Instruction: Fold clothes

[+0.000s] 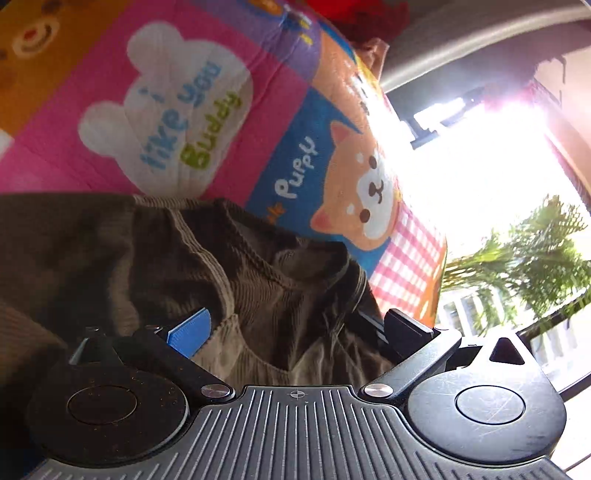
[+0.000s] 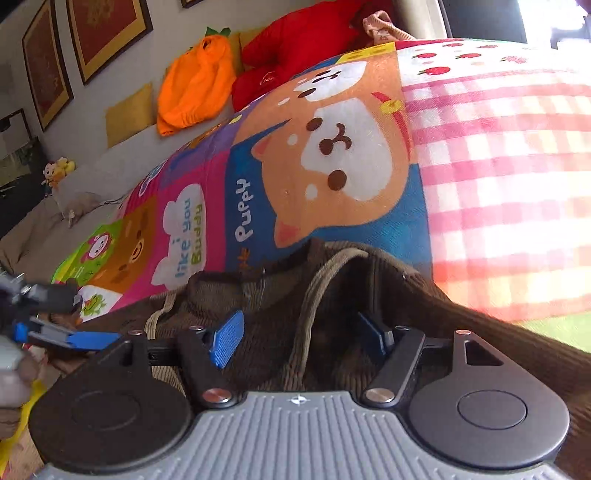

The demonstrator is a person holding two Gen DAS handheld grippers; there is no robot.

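Observation:
A brown ribbed garment (image 1: 258,280) lies bunched on a cartoon-print bedspread (image 1: 184,110). My left gripper (image 1: 291,332) is open, its jaws spread wide over the cloth, one blue pad (image 1: 190,334) showing and the other hidden by fabric. In the right wrist view the same garment (image 2: 332,295) with a pale drawstring (image 2: 314,295) fills the space between the spread blue pads (image 2: 227,343) of my right gripper (image 2: 299,343), which is open. The left gripper (image 2: 74,338) shows at the left edge there, low over the cloth.
The bedspread (image 2: 332,166) covers the bed. An orange plush (image 2: 195,85) and a red plush (image 2: 295,48) lie at the headboard side. Framed pictures (image 2: 99,33) hang on the wall. A bright window with a palm (image 1: 535,251) is on the right.

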